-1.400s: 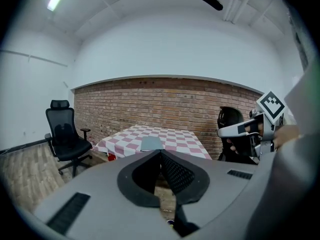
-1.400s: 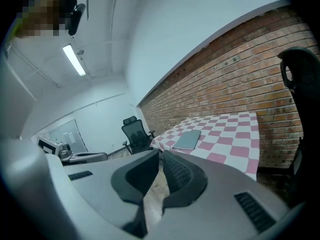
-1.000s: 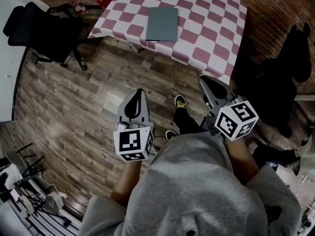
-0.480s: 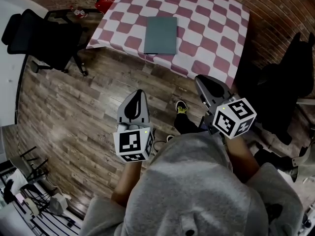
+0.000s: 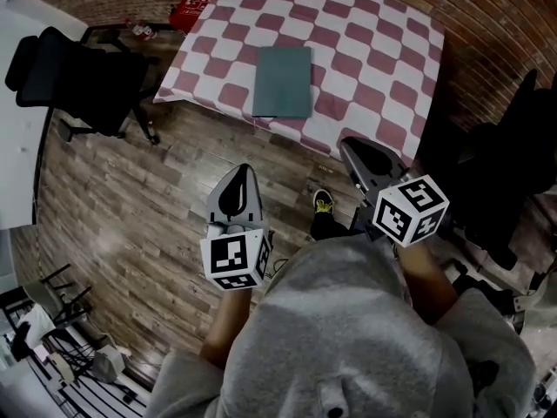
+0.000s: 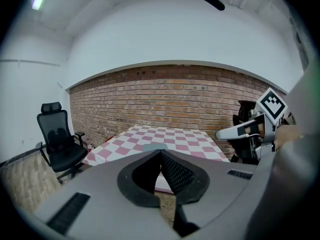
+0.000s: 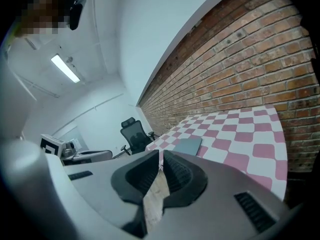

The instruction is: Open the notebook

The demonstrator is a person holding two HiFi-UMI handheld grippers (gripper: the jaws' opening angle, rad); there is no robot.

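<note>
Both tools are empty, the left gripper and right gripper with jaws pressed together, well short of the closed notebook lying at twelve o'clock on the checkered table. Its cover looks thin and light, so I'd lift the edge opposite the spine.

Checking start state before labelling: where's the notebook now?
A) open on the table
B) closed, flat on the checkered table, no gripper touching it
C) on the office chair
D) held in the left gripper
B: the notebook lies closed on the checkered table, and the left gripper and right gripper are both short of the table edge, jaws together with nothing in them.
</note>
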